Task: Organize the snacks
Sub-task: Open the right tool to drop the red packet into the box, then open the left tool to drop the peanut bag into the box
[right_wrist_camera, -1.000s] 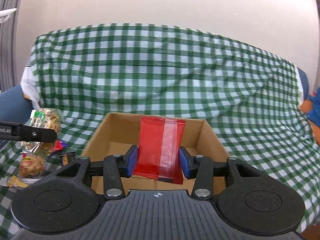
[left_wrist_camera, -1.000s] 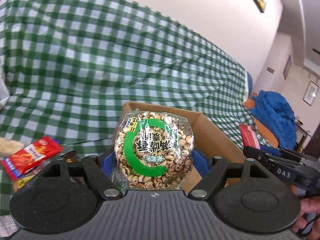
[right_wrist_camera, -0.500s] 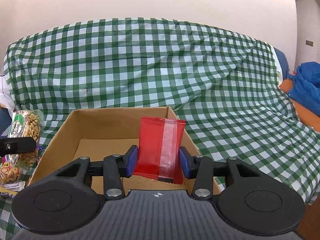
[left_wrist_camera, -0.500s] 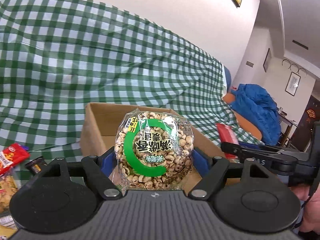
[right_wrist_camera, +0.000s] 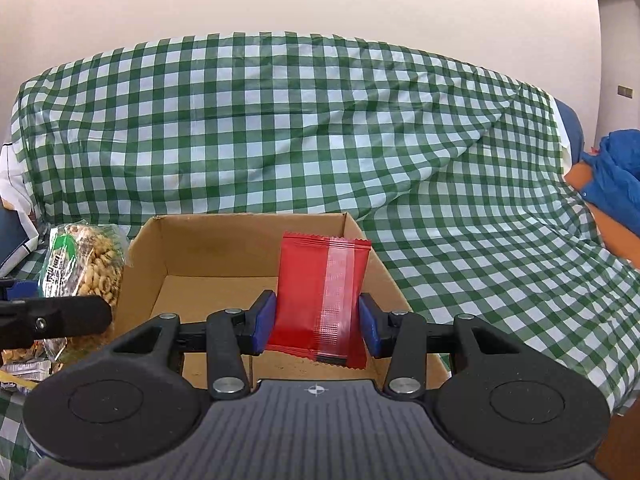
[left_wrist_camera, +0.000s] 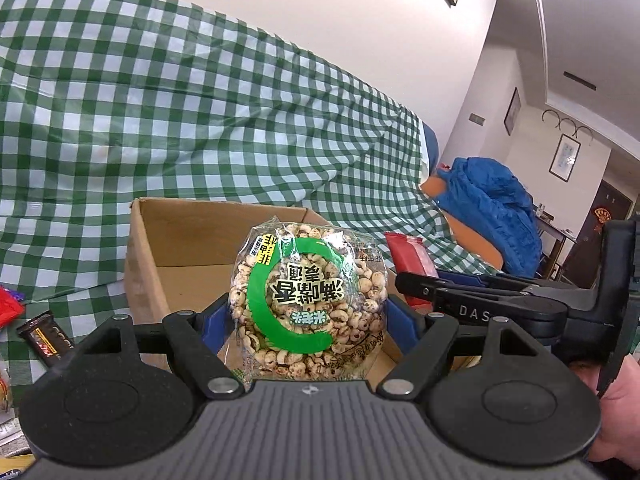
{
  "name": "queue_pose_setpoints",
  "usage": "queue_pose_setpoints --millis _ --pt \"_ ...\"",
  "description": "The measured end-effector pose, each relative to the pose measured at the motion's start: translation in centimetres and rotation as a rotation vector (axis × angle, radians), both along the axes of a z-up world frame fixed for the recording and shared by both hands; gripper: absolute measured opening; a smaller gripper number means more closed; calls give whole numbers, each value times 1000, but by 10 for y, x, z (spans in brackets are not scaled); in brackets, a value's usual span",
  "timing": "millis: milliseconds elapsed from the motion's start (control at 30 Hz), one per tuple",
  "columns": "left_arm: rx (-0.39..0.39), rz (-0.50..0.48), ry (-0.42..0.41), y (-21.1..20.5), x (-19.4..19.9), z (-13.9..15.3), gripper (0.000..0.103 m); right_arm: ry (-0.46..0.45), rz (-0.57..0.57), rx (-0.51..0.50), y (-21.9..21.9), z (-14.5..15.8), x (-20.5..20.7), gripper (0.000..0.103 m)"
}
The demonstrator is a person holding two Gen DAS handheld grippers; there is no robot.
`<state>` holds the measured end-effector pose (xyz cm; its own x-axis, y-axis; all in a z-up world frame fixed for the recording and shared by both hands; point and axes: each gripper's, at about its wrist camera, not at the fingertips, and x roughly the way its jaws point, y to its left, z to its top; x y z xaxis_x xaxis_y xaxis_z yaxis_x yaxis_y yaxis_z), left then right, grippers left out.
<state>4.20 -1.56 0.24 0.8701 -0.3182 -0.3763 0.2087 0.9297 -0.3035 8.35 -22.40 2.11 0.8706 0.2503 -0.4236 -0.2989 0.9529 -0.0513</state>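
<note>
My left gripper [left_wrist_camera: 307,322] is shut on a clear bag of puffed cereal rings [left_wrist_camera: 308,304] with a green C label, held over the open cardboard box [left_wrist_camera: 180,248]. My right gripper [right_wrist_camera: 316,320] is shut on a red snack packet [right_wrist_camera: 320,296], held above the same box [right_wrist_camera: 208,256]. The box floor that shows is bare. In the right wrist view the cereal bag [right_wrist_camera: 86,264] and the left gripper's finger [right_wrist_camera: 52,318] show at the left. In the left wrist view the red packet [left_wrist_camera: 410,256] and right gripper [left_wrist_camera: 480,304] show at the right.
The box sits on a green-and-white checked cloth [right_wrist_camera: 320,128] draped over a sofa. Loose snacks lie left of the box, among them a dark bar [left_wrist_camera: 46,338]. A blue jacket [left_wrist_camera: 488,208] lies on an orange seat at the right. A white wall stands behind.
Both grippers have moved to the right and closer over the box with their snacks still held. The box now lies further left in both views.
</note>
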Motion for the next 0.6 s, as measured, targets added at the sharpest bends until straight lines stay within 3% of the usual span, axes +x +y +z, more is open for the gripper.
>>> queue_pose_setpoints --millis 367,467,533,600 --pt "2 -39 -5 -7 -2 -1 83 -4 15 -9 3 0 2 47" --pt "16 -42 12 -10 1 -2 90 -8 4 -16 2 -1 2 51" --pt "22 -34 16 -10 1 -3 91 -6 -11 -17 2 -1 2 65" --pt "18 -24 10 -10 1 -3 91 -1 -15 -12 0 -1 3 69"
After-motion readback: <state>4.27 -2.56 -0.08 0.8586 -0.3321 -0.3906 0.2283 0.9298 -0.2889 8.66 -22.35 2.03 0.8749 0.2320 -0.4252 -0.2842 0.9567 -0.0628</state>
